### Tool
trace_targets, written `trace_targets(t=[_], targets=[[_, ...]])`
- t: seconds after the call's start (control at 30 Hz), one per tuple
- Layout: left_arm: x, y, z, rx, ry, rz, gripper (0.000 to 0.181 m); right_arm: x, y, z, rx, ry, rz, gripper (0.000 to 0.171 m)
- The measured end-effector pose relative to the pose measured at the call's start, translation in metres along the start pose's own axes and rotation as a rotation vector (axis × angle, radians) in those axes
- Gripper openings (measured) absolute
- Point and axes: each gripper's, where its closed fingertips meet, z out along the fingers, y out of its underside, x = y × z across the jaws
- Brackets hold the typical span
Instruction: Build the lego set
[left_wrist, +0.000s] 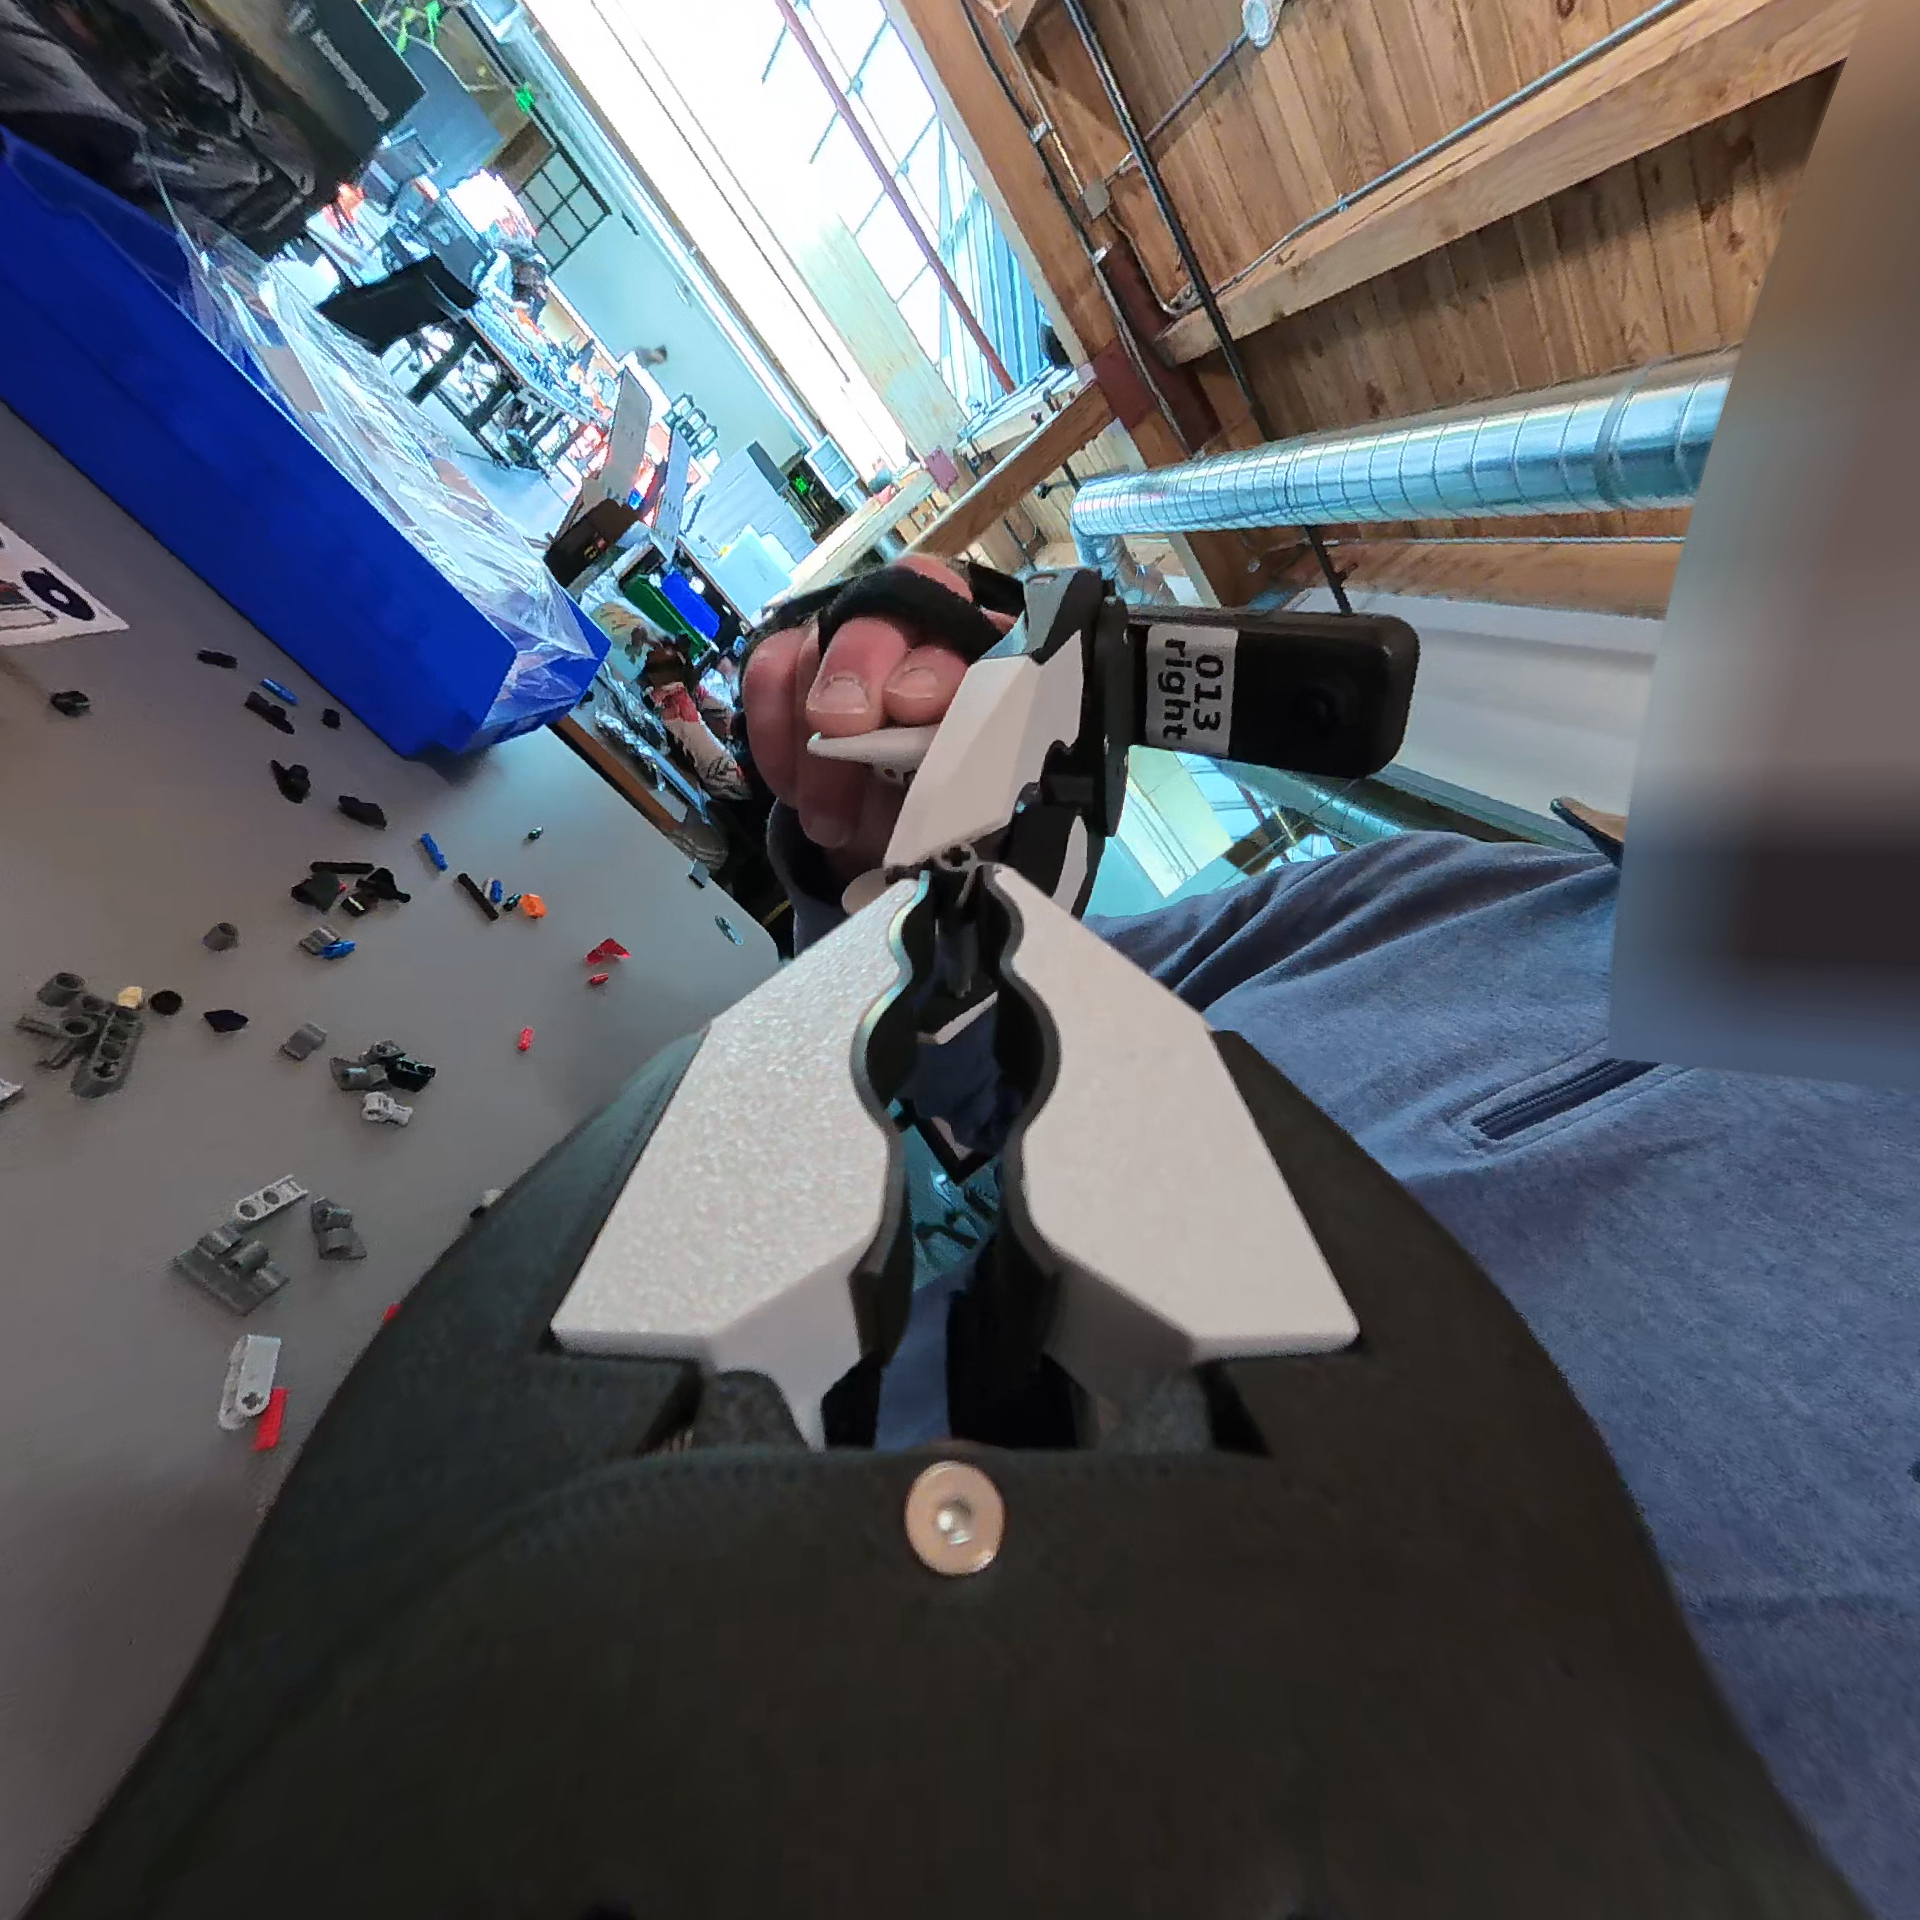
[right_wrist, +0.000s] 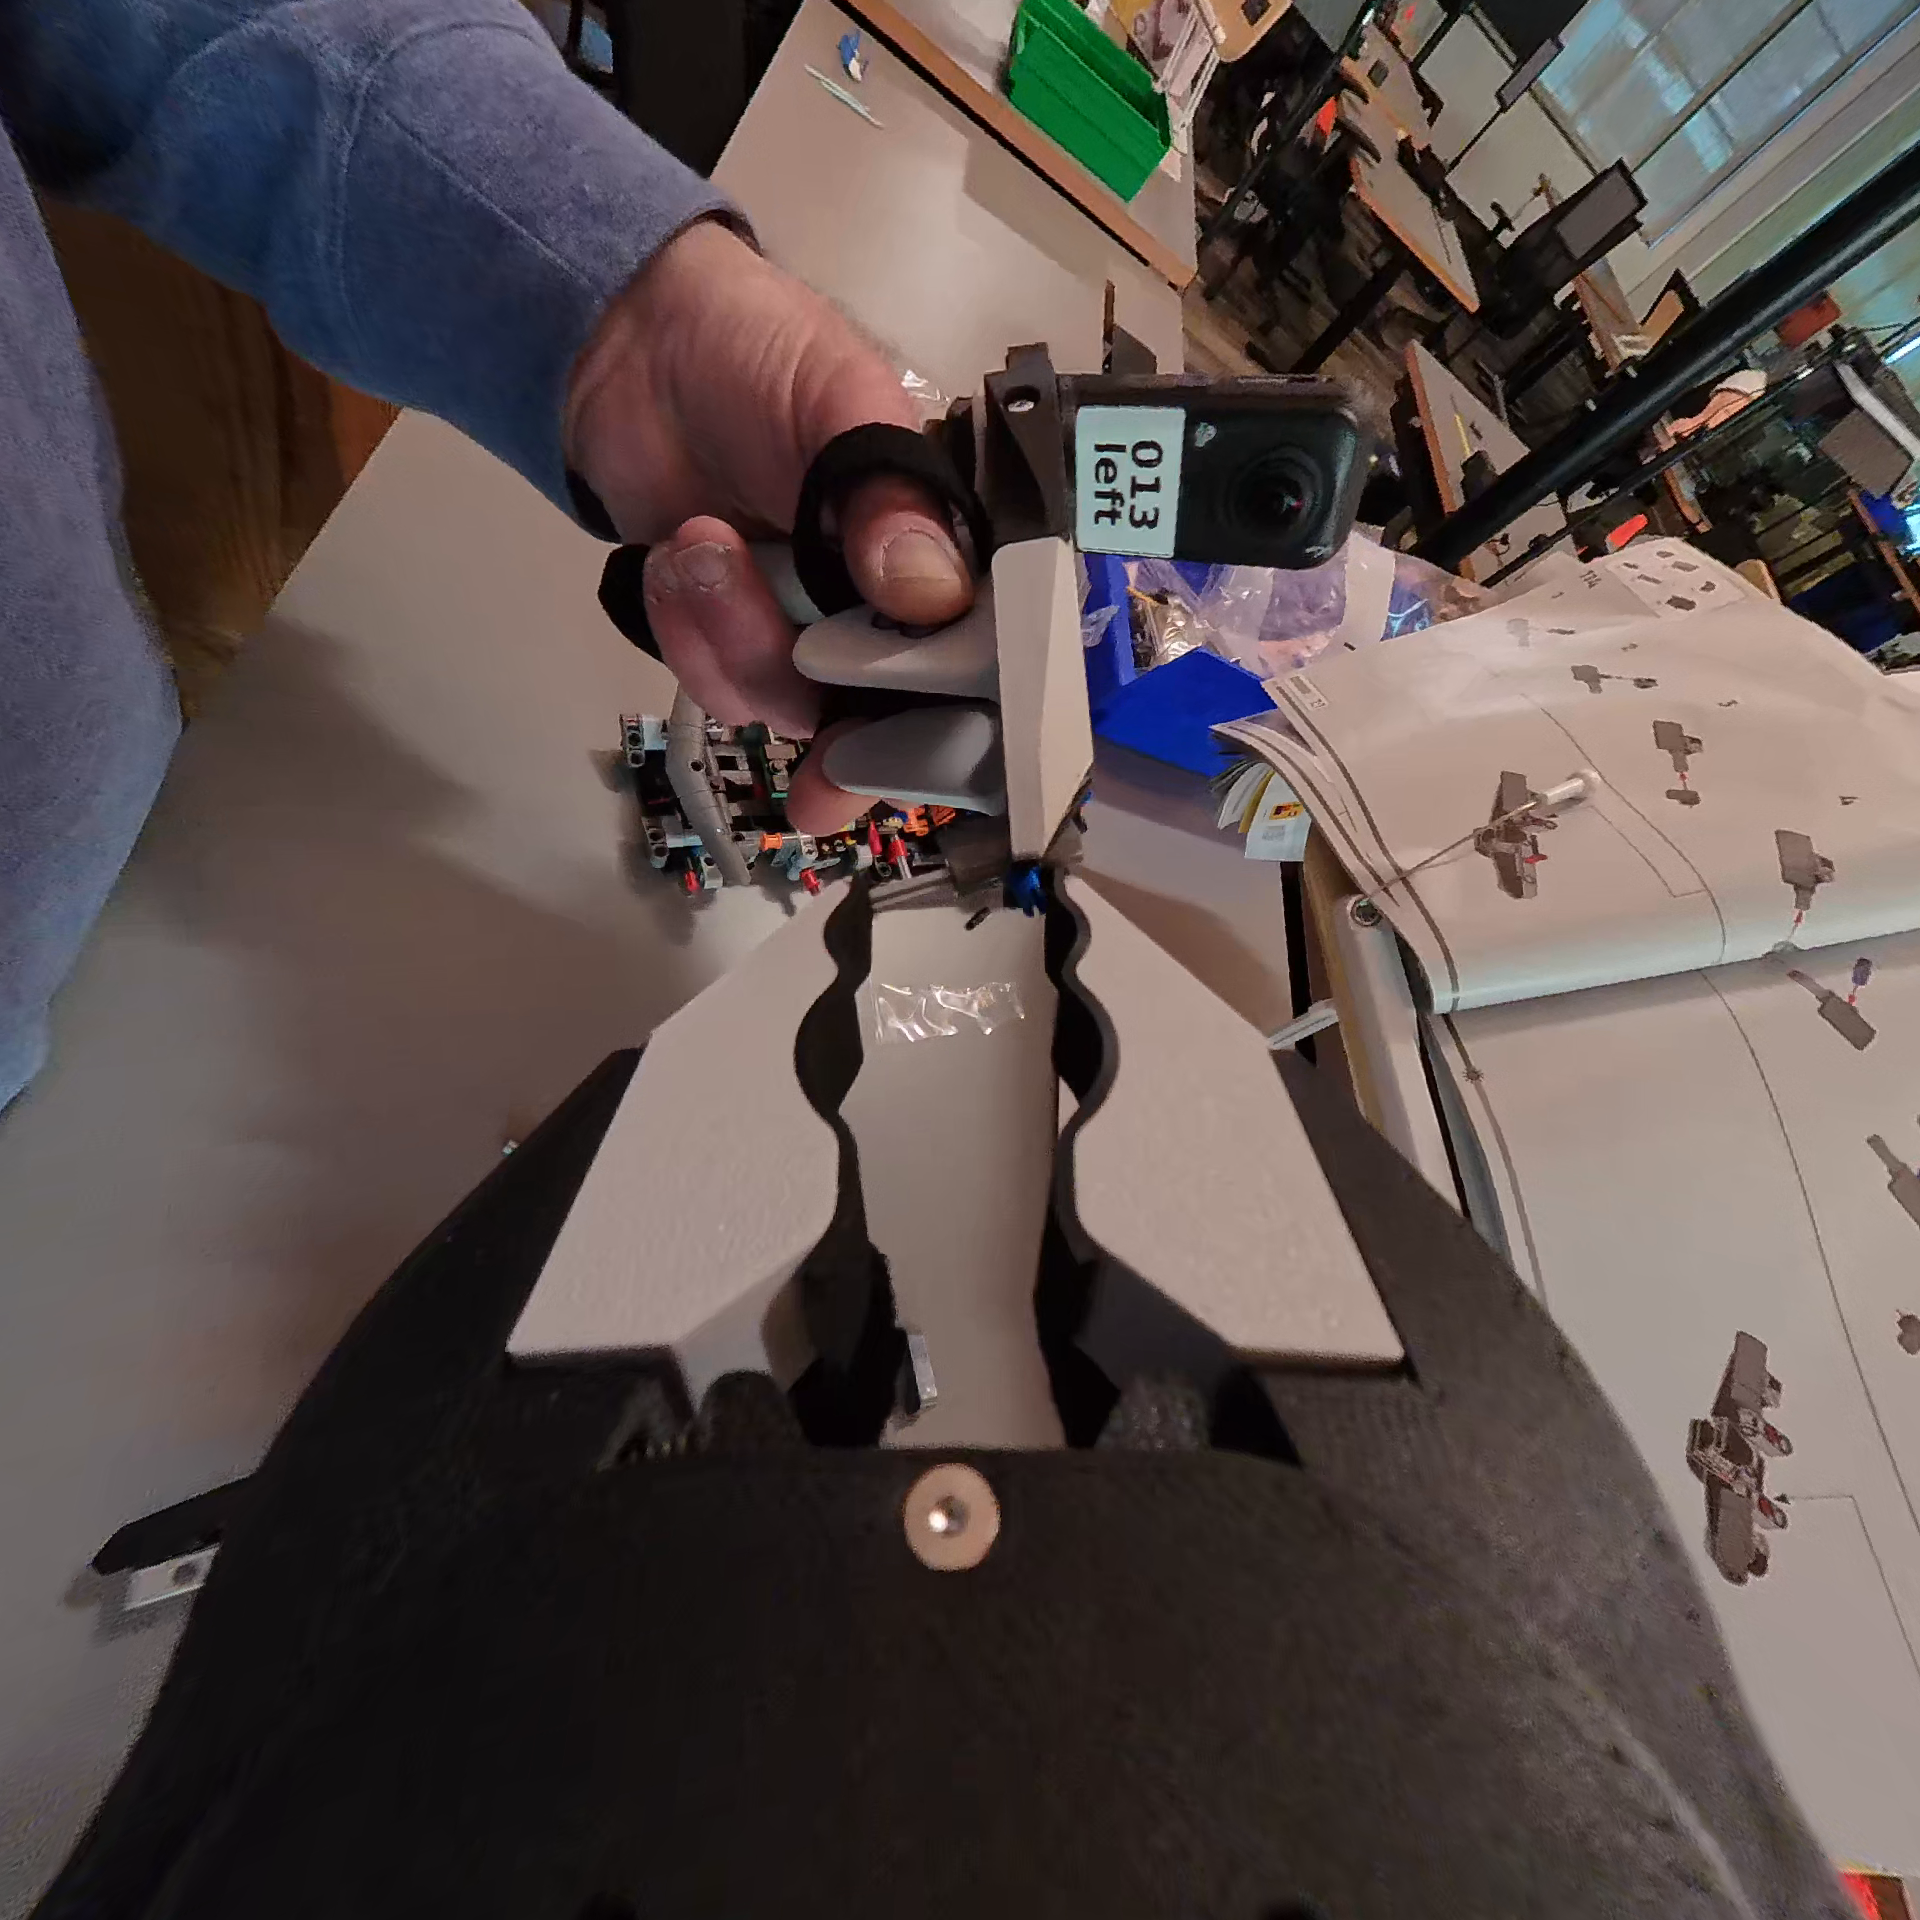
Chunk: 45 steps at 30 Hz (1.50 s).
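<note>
Both tools meet tip to tip above the desk (right_wrist: 312, 987): right tool (right_wrist: 1023, 888) pinches a blue pin (right_wrist: 1027, 885), left tool (left_wrist: 940, 878) nearly closed (contents unclear), part-built model (right_wrist: 727, 805) just beyond the pin.

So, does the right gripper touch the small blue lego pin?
Cannot tell. In the right wrist view the small blue lego pin sits at the right gripper fingertips, but contact is unclear.

Matt grainy plastic hand-held gripper (left_wrist: 951, 883), paper instruction sheets (right_wrist: 1621, 790), ribbed shiny metal duct (left_wrist: 1403, 468), wood-plank ceiling (left_wrist: 1403, 177)
</note>
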Motion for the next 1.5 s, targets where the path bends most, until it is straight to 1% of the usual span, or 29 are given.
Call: trace_targets(t=[0.2, 0.33, 0.47, 0.63, 0.77, 0.83, 0.93, 0.97, 1.0, 1.03, 1.13, 1.3, 1.33, 1.4, 1.5], targets=[[0.007, -0.006, 0.003, 0.058, -0.023, 0.043, 0.005, 0.006, -0.007, -0.004, 0.038, 0.032, 0.012, 0.030], [0.011, -0.012, 0.001, 0.100, -0.036, 0.060, 0.016, 0.011, -0.012, -0.009, 0.072, 0.062, 0.024, 0.030], [0.010, -0.018, -0.006, 0.156, -0.057, 0.060, 0.018, 0.013, -0.013, -0.015, 0.094, 0.075, 0.039, 0.030], [0.011, -0.009, 0.006, 0.135, -0.041, 0.046, 0.019, 0.008, -0.009, -0.020, 0.100, 0.067, 0.046, 0.030], [0.011, -0.003, 0.015, 0.114, -0.042, 0.059, 0.013, 0.004, -0.008, -0.023, 0.098, 0.065, 0.044, 0.031], [0.013, -0.001, 0.019, 0.108, -0.024, 0.060, 0.005, 0.003, -0.006, -0.024, 0.094, 0.066, 0.047, 0.030], [0.011, 0.001, 0.021, 0.107, -0.042, 0.089, 0.005, 0.001, -0.005, -0.025, 0.096, 0.053, 0.077, 0.032], [0.010, 0.002, 0.021, 0.111, -0.051, 0.101, 0.004, 0.000, -0.004, -0.025, 0.091, 0.039, 0.095, 0.035], [0.011, 0.001, 0.020, 0.121, -0.043, 0.100, 0.004, 0.001, -0.002, -0.024, 0.080, 0.040, 0.110, 0.044], [0.012, 0.000, 0.019, 0.136, -0.041, 0.099, 0.004, 0.001, 0.000, -0.024, 0.072, 0.041, 0.116, 0.050], [0.009, 0.003, 0.013, 0.148, -0.068, 0.111, 0.005, 0.005, 0.004, -0.029, 0.071, 0.050, 0.140, 0.054], [0.001, 0.007, -0.010, 0.199, -0.117, 0.103, 0.004, 0.007, 0.028, -0.038, 0.025, 0.054, 0.200, 0.047], [-0.001, 0.008, -0.015, 0.204, -0.132, 0.107, 0.004, 0.007, 0.036, -0.040, 0.012, 0.053, 0.218, 0.045], [-0.007, 0.013, -0.024, 0.201, -0.178, 0.119, 0.004, 0.005, 0.054, -0.045, -0.016, 0.051, 0.270, 0.047], [-0.013, 0.020, -0.035, 0.206, -0.216, 0.120, 0.005, 0.004, 0.087, -0.055, -0.103, 0.079, 0.341, 0.044]])
